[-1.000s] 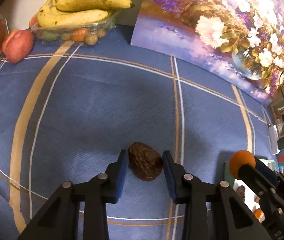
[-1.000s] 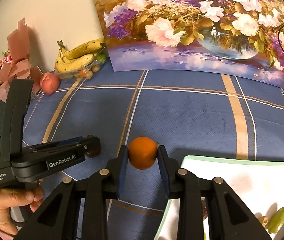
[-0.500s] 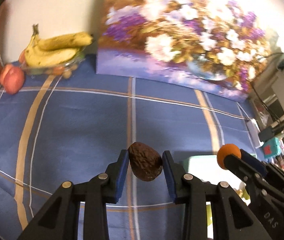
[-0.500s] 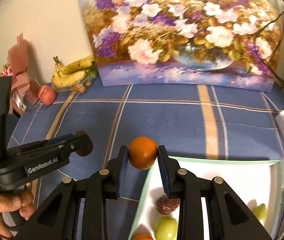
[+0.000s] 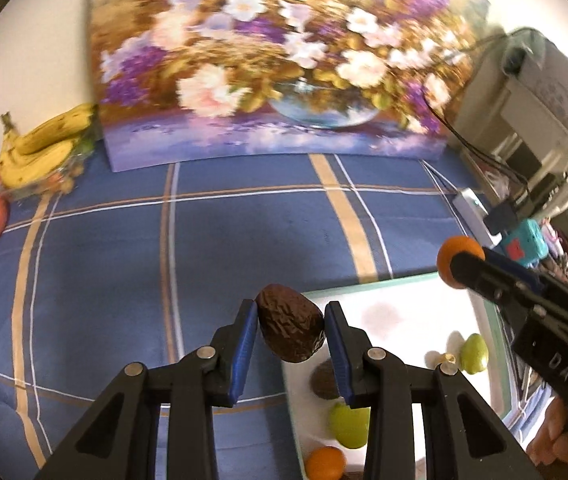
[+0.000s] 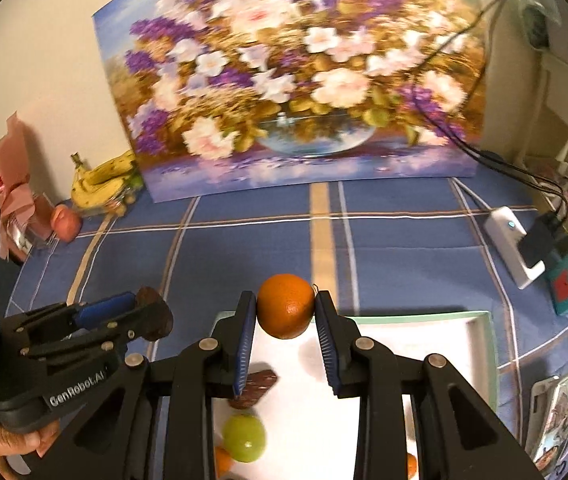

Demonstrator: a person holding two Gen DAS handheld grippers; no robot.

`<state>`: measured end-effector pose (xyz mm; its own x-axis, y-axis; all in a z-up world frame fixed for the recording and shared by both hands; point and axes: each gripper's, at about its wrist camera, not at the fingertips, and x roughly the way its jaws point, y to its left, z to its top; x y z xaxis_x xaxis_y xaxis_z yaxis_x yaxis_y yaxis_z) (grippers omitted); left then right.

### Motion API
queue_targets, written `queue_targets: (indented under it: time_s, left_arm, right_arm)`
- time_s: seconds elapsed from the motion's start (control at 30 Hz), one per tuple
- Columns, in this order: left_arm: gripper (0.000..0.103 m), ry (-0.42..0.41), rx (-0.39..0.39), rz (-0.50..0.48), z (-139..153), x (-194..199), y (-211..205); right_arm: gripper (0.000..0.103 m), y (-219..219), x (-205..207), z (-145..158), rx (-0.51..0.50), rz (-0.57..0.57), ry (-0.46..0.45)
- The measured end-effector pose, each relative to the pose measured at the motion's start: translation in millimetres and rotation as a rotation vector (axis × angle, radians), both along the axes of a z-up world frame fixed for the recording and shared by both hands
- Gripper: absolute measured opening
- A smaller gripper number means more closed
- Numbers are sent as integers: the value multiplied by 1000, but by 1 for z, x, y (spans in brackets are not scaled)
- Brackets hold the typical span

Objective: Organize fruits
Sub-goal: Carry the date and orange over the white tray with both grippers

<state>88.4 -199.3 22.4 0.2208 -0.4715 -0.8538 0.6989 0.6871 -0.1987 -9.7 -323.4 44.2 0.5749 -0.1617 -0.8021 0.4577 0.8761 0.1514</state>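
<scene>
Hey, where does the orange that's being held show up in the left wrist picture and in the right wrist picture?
Left wrist view: the orange sits at the right edge, at the tip of the right gripper, above the white tray.
Right wrist view: the orange is at centre, clamped between the right gripper's blue pads.
Shared landmark: the flower painting against the back wall.
</scene>
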Motion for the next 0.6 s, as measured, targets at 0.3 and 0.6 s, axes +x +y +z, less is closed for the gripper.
queue_targets:
  time_s: [0.3,0.6]
  left_arm:
    - [37,-4,58,-66,-17,-22,-31]
    - [37,31,105,-75,-42,-27,-45]
  right_arm:
    - [32,-29,-23,0,5,-61,-5]
    - [32,-40,-28,-10,17,-79,14]
